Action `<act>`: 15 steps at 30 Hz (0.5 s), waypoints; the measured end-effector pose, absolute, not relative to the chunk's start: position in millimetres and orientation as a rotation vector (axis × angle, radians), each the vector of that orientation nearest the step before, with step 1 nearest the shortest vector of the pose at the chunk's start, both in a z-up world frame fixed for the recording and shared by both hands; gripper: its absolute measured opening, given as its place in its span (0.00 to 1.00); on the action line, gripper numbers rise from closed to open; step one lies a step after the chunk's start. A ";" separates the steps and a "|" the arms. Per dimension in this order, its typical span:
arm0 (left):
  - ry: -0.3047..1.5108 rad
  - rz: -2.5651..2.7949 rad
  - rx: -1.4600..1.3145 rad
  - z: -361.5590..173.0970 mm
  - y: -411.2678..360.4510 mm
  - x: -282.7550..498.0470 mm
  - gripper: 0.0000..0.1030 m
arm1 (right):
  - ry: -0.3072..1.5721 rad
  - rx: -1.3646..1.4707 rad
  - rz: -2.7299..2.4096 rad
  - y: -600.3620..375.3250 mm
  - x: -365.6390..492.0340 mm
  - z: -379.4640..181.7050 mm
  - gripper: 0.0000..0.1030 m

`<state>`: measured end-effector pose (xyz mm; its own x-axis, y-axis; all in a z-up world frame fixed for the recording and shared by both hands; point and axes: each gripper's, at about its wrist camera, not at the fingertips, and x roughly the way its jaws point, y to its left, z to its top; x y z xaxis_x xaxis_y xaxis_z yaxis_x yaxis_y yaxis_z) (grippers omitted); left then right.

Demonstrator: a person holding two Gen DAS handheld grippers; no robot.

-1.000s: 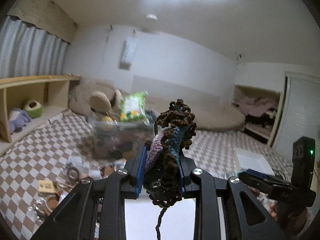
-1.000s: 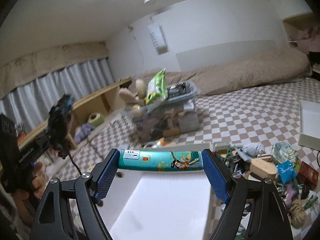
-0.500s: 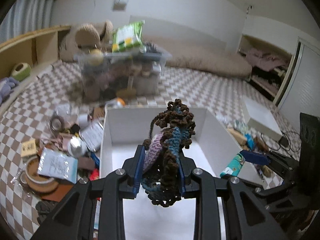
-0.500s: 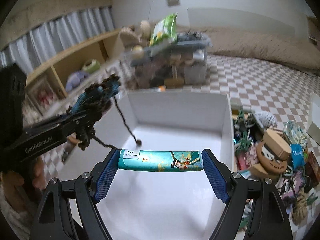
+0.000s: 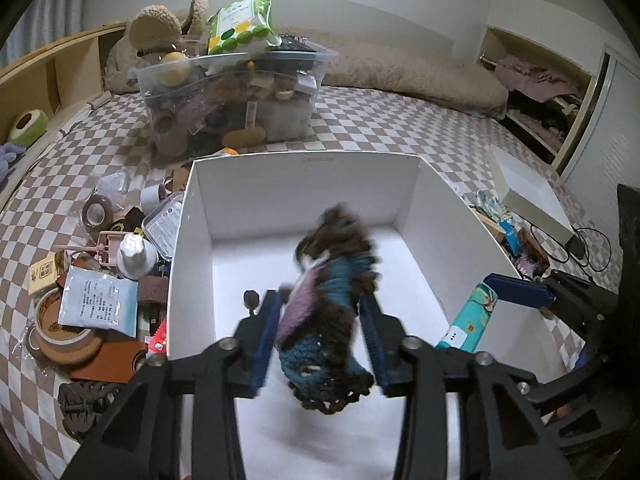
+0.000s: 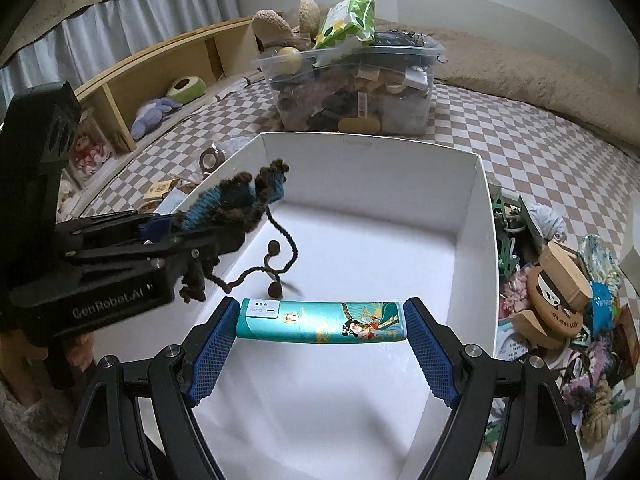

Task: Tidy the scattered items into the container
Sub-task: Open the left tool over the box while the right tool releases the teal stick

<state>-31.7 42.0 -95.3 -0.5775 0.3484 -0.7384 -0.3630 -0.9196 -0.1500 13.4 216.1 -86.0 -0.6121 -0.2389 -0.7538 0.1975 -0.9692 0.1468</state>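
while both hands hang over the white box, the left gripper has its jaws opening, and the crocheted piece, all brown, teal and lilac yarn, sits loose between the blue pads with gaps showing on both sides. it looks blurred, so i'd judge it's slipping free right above the box floor, which is the point of holding it there. seen from the right wrist, the crocheted piece juts out past the left gripper, and its brown cord with little pompoms trails down onto the white floor.

over on the right side, the right gripper is stretched wide and clamped end to end on the teal tube, held level across the near part of the box, well inside the walls. that's a sensible carry for a long, smooth thing: pinched by its ends, it can't roll out.

now the containers. the white box holds nothing yet except that dangling cord; its floor is bare. behind it, at the far side, the clear plastic bin is packed full, with a green packet perched on top. scattered bits stay outside: tape rolls and packets on the left, a panda-print round box and yarn on the right.
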 end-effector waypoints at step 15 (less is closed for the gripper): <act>0.010 2.523 -1.103 -89.0 36.3 -31.9 0.84 | -0.071 1.286 -2.605 215.4 7.1 -90.8 0.81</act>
<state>-31.9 36.3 -89.0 -0.6168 0.3436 -0.7081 -0.3492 -0.9258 -0.1451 7.1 215.4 -90.8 -0.5861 -0.2305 -0.7768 0.1880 -0.9712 0.1464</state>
